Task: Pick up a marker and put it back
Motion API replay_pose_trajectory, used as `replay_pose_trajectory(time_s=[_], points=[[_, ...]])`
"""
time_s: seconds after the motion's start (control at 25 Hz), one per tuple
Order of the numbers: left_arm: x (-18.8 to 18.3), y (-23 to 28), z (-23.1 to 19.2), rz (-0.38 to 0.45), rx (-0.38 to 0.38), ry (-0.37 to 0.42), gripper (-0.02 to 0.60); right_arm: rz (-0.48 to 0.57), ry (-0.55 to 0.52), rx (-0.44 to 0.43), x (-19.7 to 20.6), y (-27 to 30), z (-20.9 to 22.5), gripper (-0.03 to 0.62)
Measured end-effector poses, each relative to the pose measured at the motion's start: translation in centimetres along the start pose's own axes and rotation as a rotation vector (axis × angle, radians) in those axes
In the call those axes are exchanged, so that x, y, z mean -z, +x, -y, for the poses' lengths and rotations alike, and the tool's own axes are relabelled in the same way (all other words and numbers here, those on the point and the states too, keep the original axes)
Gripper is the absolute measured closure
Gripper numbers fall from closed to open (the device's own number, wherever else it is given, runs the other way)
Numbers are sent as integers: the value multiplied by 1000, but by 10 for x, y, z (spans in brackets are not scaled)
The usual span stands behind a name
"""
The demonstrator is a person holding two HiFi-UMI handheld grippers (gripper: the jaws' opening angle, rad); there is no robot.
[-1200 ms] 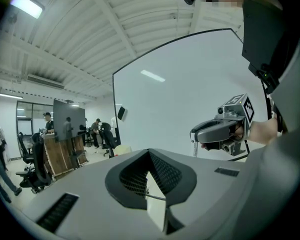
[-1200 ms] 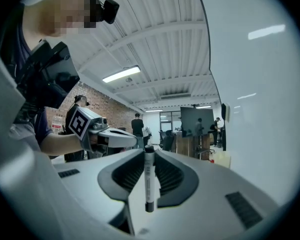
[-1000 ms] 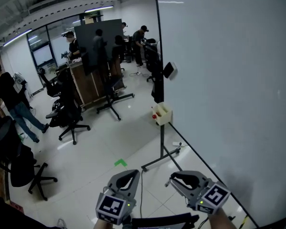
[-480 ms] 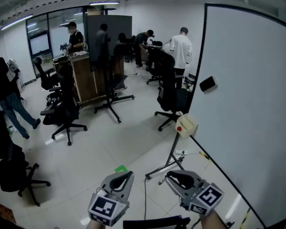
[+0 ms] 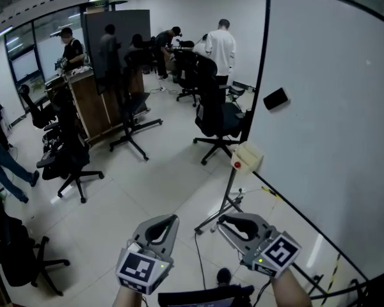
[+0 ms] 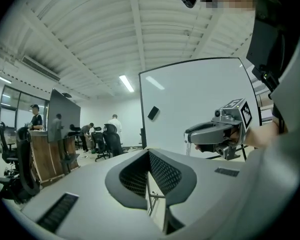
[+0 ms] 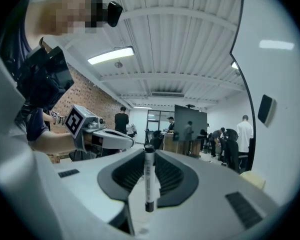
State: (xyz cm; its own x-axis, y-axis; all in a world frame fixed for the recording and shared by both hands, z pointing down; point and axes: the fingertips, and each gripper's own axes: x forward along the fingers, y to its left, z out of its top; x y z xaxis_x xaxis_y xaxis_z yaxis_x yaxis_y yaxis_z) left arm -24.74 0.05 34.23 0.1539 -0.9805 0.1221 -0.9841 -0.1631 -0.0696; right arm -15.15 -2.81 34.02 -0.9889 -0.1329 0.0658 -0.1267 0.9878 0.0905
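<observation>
A white-barrelled marker (image 7: 149, 179) with a dark cap stands upright between the jaws of my right gripper (image 7: 149, 156), which is shut on it. In the head view that gripper (image 5: 223, 221) is at the bottom, right of centre, pointing towards the whiteboard stand. My left gripper (image 5: 173, 219) is beside it on the left, its jaw tips together and nothing in them (image 6: 149, 156). A beige marker box (image 5: 248, 157) with a red item in it hangs on the whiteboard's (image 5: 333, 107) left frame, well ahead of both grippers.
A black eraser (image 5: 276, 98) sticks to the whiteboard. The board's wheeled stand (image 5: 225, 206) and a floor cable (image 5: 197, 254) lie just ahead. Office chairs (image 5: 214, 117), a wooden cabinet (image 5: 89, 104), a dark board (image 5: 118, 43) and several people fill the room's left and back.
The head view has swung left: the whiteboard fills less of the frame, and the marker box and more of the room show. Both grippers stay side by side at the bottom.
</observation>
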Motion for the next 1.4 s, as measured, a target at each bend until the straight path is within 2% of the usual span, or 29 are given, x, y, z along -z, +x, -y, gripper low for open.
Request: replay_pose_trajectory(time_s=[0.2, 0.44, 0.76, 0.92, 1.16, 1.32, 1.4], points=[[-6, 45, -22, -4, 0, 25, 581, 10, 0, 30, 13, 16, 59, 511], [0, 121, -33, -75, -4, 56, 581, 12, 30, -10, 32, 42, 133, 511], [-12, 225, -45, -75, -37, 60, 581, 20, 43, -83, 38, 58, 228, 511], [-12, 264, -45, -84, -9, 66, 581, 25, 48, -76, 41, 59, 256, 511], [-7, 315, -75, -45, 77, 41, 581, 0, 49, 16, 52, 79, 292, 511], [-19, 356, -79, -18, 234, 30, 581, -46, 39, 200, 39, 70, 329, 511], [-23, 365, -86, 5, 286, 20, 581, -68, 42, 294, 38, 65, 340, 511]])
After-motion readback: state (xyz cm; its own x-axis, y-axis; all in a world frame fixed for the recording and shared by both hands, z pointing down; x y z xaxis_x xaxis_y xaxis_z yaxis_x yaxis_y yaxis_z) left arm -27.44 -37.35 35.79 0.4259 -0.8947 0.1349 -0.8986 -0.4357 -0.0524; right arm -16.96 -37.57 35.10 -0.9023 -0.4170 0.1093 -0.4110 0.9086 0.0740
